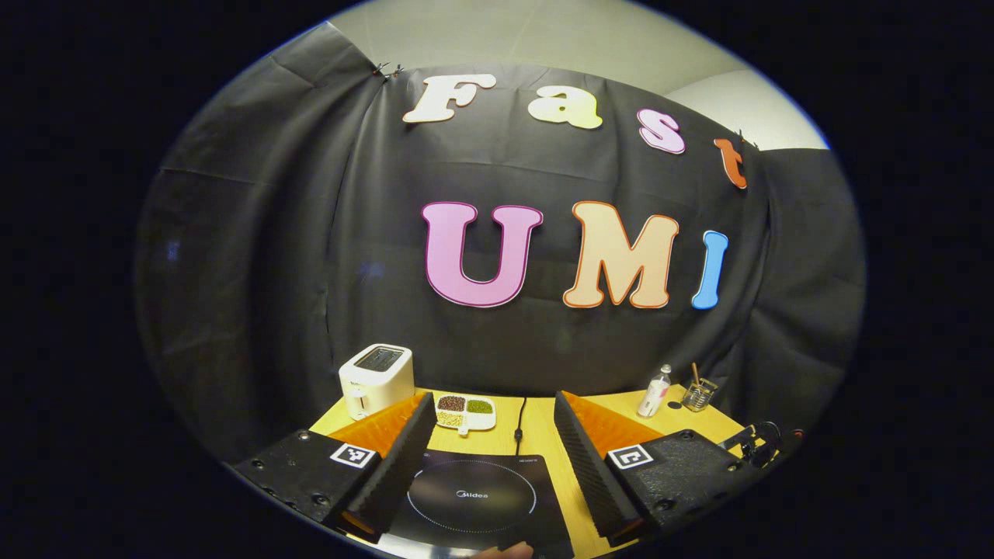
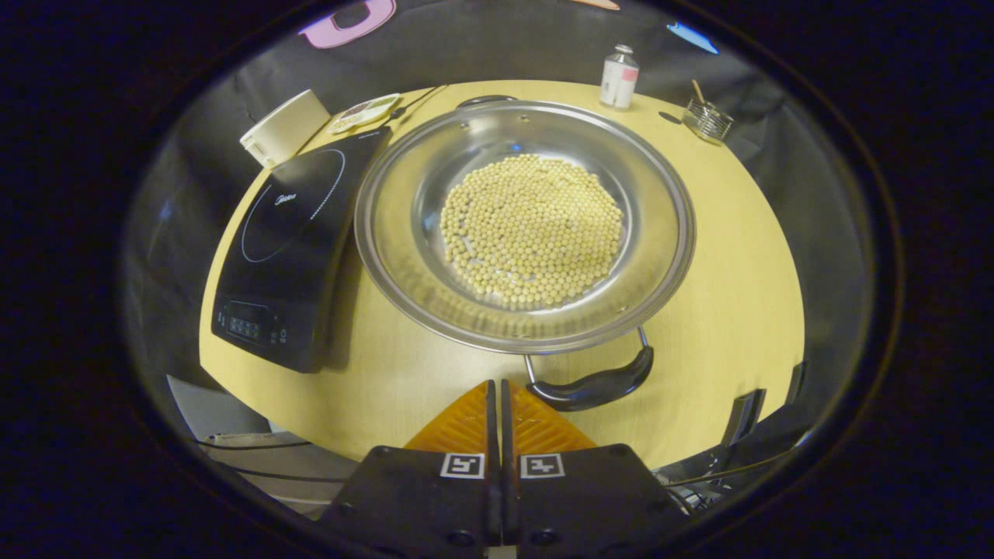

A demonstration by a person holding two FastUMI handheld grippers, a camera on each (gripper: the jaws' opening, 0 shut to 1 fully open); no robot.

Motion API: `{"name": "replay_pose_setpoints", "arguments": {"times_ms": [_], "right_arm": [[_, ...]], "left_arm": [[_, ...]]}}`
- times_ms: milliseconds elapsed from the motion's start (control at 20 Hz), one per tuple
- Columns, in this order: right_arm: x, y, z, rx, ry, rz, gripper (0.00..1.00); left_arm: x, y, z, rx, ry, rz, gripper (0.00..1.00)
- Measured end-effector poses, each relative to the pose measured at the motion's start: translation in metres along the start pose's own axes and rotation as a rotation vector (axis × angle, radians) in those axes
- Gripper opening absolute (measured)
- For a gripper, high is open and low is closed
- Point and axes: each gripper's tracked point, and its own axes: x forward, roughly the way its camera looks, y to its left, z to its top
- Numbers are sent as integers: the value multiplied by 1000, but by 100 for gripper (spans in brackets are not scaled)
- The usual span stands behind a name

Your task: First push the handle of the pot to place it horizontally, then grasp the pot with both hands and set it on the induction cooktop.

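Left gripper view: the left gripper, jaws wide apart, hangs above the cooktop, waiting.

Right gripper view: the right gripper, fingers together as a pusher, points at the pot; its handle lies just ahead, to the right.

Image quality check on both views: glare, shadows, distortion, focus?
Right gripper view: specular glare on the steel pot walls; soft shadow left of the pot toward the cooktop; the table edge bows strongly. Left gripper view: sharp centre, dim edges, faint sheen on the cooktop; table lit evenly.
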Motion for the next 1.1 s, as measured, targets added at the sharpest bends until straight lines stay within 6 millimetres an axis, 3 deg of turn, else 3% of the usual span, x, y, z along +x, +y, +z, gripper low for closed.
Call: {"name": "replay_pose_setpoints", "arguments": {"times_ms": [350, 450, 1100], "right_arm": [[4, -22, 0, 17, 7, 1, 0], [5, -35, 6, 44, -9, -7, 0], [15, -98, 37, 39, -31, 50, 3]], "left_arm": [[-2, 0, -9, 6, 29, 48, 93], [-2, -17, -13, -5, 39, 29, 93], [-14, -47, -17, 41, 62, 151, 93]]}}
